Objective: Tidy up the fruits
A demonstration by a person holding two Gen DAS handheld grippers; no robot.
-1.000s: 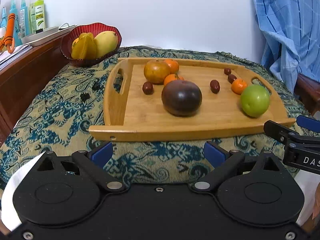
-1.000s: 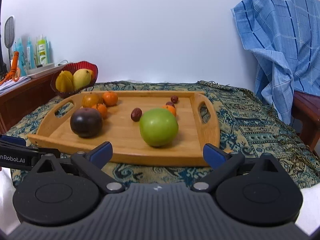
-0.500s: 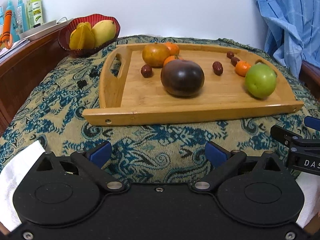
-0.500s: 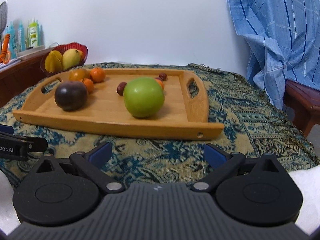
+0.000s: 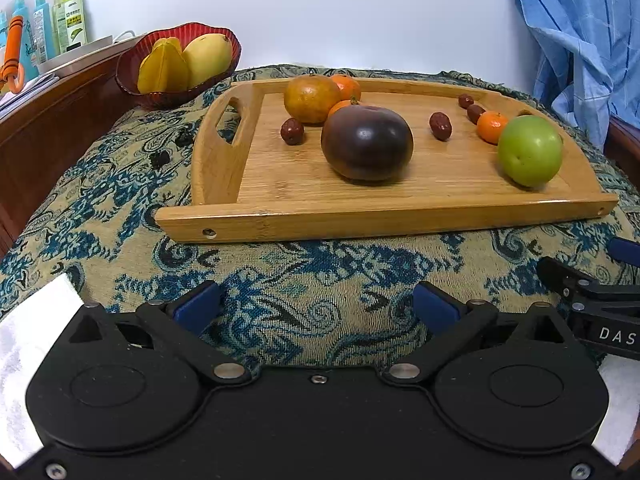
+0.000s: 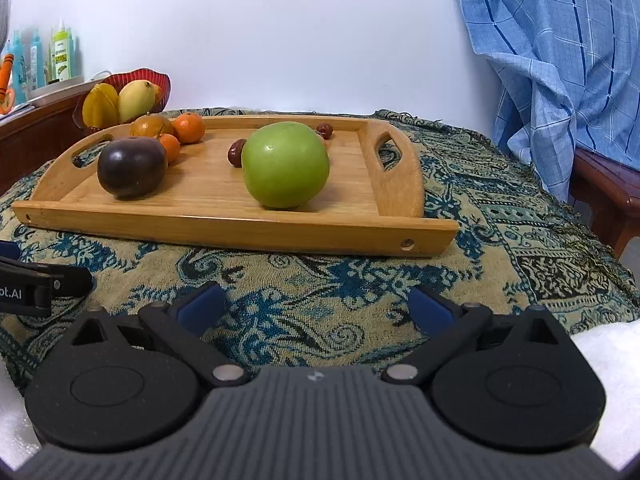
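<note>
Both grippers pulled back from the tray (image 5: 360, 222) since earlier frame.
Left gripper (image 5: 316, 308) and right gripper (image 6: 314, 304) wide open, empty, short of its near edge; fruit untouched.

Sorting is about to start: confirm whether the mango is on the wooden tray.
No, the mango sits in the red bowl, beside the wooden tray.

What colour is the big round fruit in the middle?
Dark purple-brown fruit, clearest in the left wrist view.
</note>
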